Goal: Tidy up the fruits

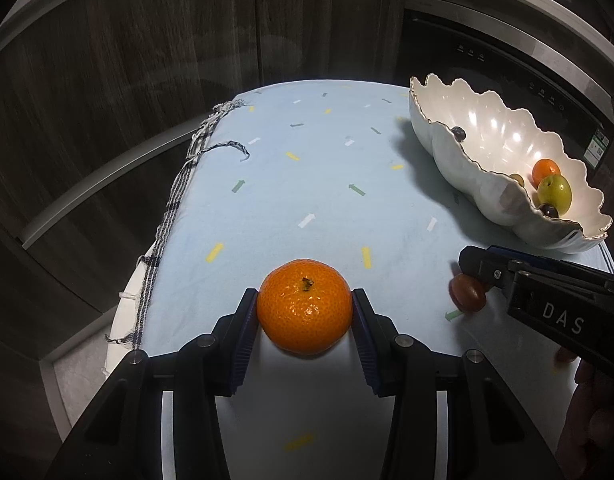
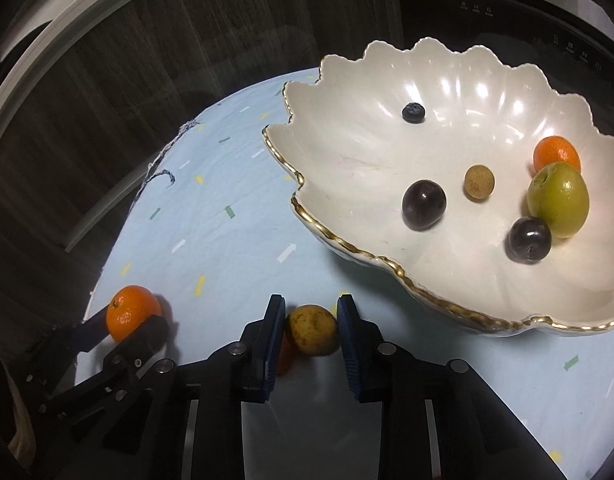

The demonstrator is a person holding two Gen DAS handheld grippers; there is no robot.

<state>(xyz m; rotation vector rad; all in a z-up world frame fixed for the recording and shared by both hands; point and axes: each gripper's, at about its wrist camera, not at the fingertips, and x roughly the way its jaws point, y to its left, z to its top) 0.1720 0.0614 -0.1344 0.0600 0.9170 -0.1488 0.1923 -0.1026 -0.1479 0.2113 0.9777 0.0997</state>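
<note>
Both hand-held grippers clamp fruit: left [image 1: 305, 310] a stem-up mandarin [image 1: 305, 306], right [image 2: 311, 330] a yellowish fruit [image 2: 313, 330].

Orange tangerine [image 1: 305, 307], arrow-patterned blue cloth [image 1: 307, 168]

— What is hidden in the left wrist view?
— The bowl's near wall [image 1: 479, 184] covers most of the fruit inside; the right gripper [image 1: 473, 270] overlaps a reddish-brown fruit [image 1: 467, 294]

— And the right wrist view?
— An orange-red fruit [image 2: 285, 354] sits mostly behind a blue pad [image 2: 274, 336], kind unclear. The bowl [image 2: 387, 264] is cut off at the right edge
</note>
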